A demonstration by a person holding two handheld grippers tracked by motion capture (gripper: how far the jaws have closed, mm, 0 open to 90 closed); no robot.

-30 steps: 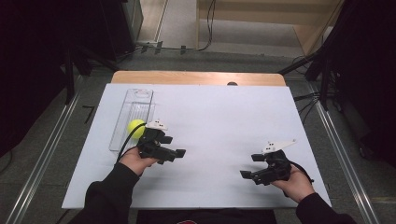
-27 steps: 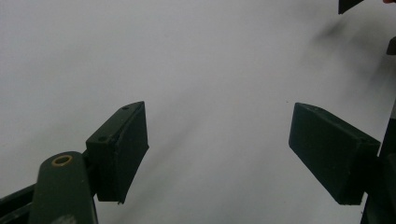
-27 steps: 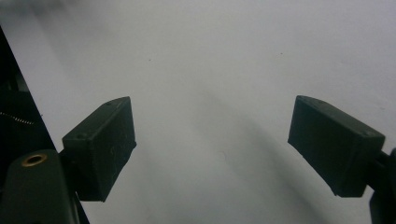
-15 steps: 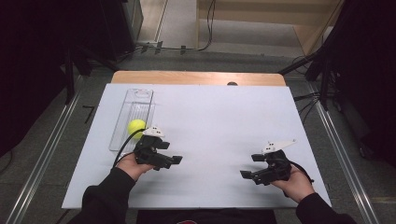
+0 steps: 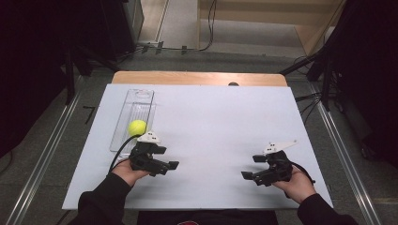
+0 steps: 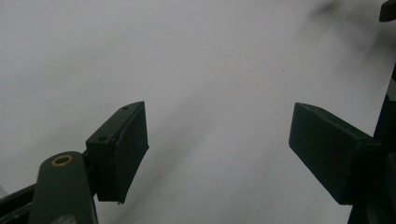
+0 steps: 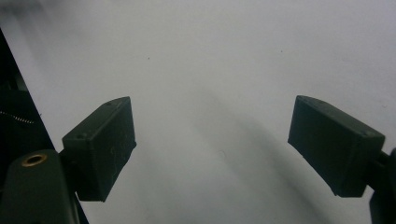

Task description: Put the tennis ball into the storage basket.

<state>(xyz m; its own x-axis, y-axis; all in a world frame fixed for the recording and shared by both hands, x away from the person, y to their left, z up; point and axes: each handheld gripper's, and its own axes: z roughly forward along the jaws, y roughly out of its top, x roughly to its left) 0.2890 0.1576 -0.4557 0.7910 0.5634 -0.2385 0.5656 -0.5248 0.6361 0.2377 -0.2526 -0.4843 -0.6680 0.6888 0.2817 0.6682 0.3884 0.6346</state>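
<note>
I'm holding the left tool (image 5: 165,158) released and empty just in front of the yellow ball (image 5: 137,127), which is sitting in the clear tray (image 5: 139,100); the right tool (image 5: 252,167), also released, is hovering well apart from it over the desk (image 5: 211,117).

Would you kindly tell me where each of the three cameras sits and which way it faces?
High view: above the person's side, looking forward and down on the white table, yellow ball in the clear tray; forearms, left hand-held gripper, right hand-held gripper.
Left gripper view: rides that gripper, looking along open jaws at bare tabletop.
Right gripper view: likewise, on its own gripper.
Shared: both gripper views show white tabletop between empty jaws.
</note>
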